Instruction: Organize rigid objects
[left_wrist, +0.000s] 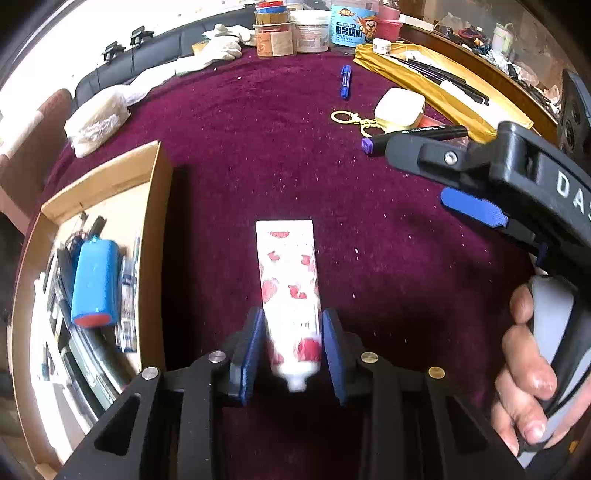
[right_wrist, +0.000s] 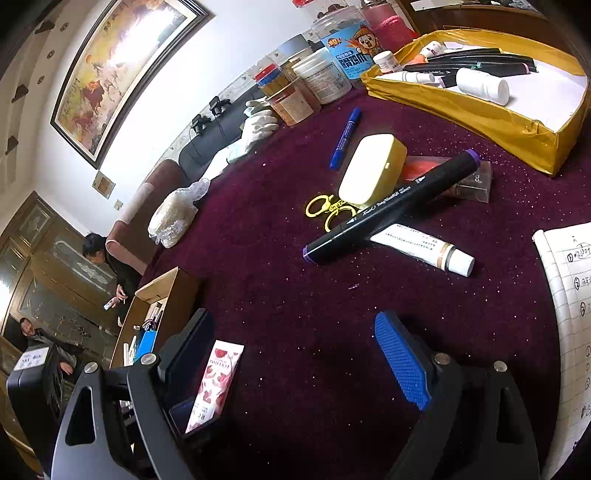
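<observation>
Blue ribbed pads of the left gripper (left_wrist: 291, 349) pinch a soft flat tube (left_wrist: 290, 291), white with red petals, its crimped end pointing away over the plush maroon counter (left_wrist: 258, 147), just beside a cardboard box (left_wrist: 157, 229). Right gripper (right_wrist: 295, 365) hovers tilted downward, jaws spread wide on nothing, before a black marker (right_wrist: 391, 206) and a rounded yellow case (right_wrist: 373, 170).

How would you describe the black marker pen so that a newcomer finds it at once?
On the dark red tablecloth, look near the yellow-lined box. The black marker lies slanted across a white tube, beside a pale yellow case. Its purple ends distinguish it from the blue pen.
</observation>
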